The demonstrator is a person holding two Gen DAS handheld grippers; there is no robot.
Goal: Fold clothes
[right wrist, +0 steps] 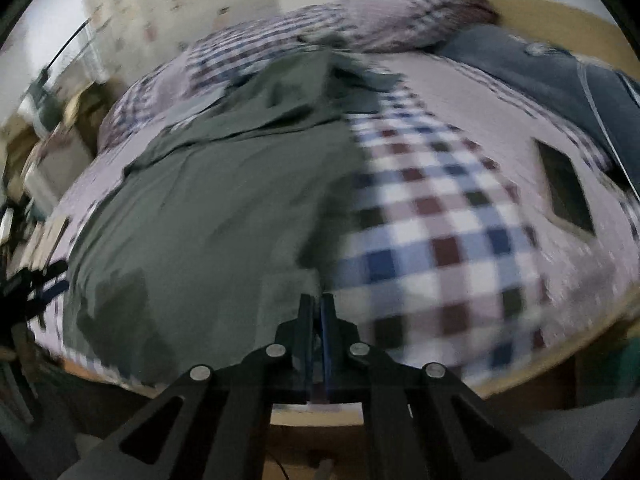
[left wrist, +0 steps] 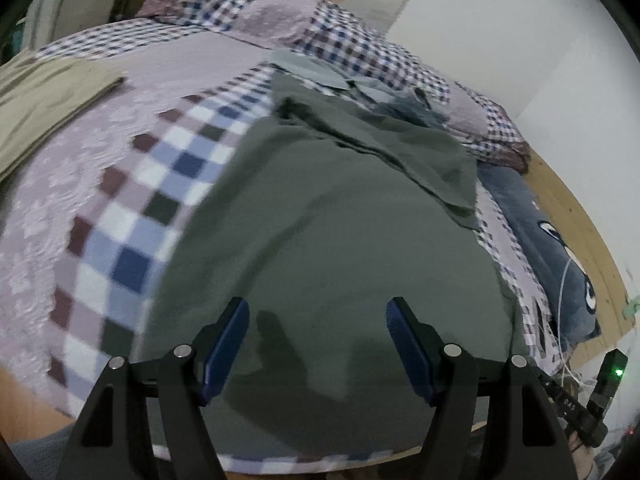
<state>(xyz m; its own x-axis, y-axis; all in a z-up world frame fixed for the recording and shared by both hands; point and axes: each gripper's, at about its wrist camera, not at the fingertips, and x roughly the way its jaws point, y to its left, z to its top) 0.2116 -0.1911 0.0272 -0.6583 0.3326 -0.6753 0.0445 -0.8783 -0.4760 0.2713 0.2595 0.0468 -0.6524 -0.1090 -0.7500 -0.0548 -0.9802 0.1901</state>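
Two hand-held grippers work over a bed. The left hand-held gripper (left wrist: 318,312) is released, its blue-padded fingers (left wrist: 226,344) spread wide apart above the near part of a dark green garment (left wrist: 320,232), with nothing between them. The right hand-held gripper (right wrist: 316,312) is clenched, its fingers pressed almost together at the garment's near right edge; motion blur hides whether any cloth is pinched there, so I cannot tell.

The green garment (right wrist: 208,208) lies spread flat on the checked bedspread (left wrist: 132,240), reaching from the near edge of the bed toward the pillows, with a folded-over flap (left wrist: 420,152) of the same cloth at its far end.

No brand or label can be read. The only writing is small print on a black device (left wrist: 570,406) at the lower right of the left view, too small to make out, beside a green light (left wrist: 619,372).

Only the left view shows a folded tan cloth (left wrist: 48,100) on the bed's far left, a pale grey-blue garment (left wrist: 316,70) beyond the green one, and a blue pillow (left wrist: 548,248) with a cartoon face. Only the right view shows a dark rectangular patch (right wrist: 568,192) on the bedspread and cluttered furniture (right wrist: 48,152) beside the bed.
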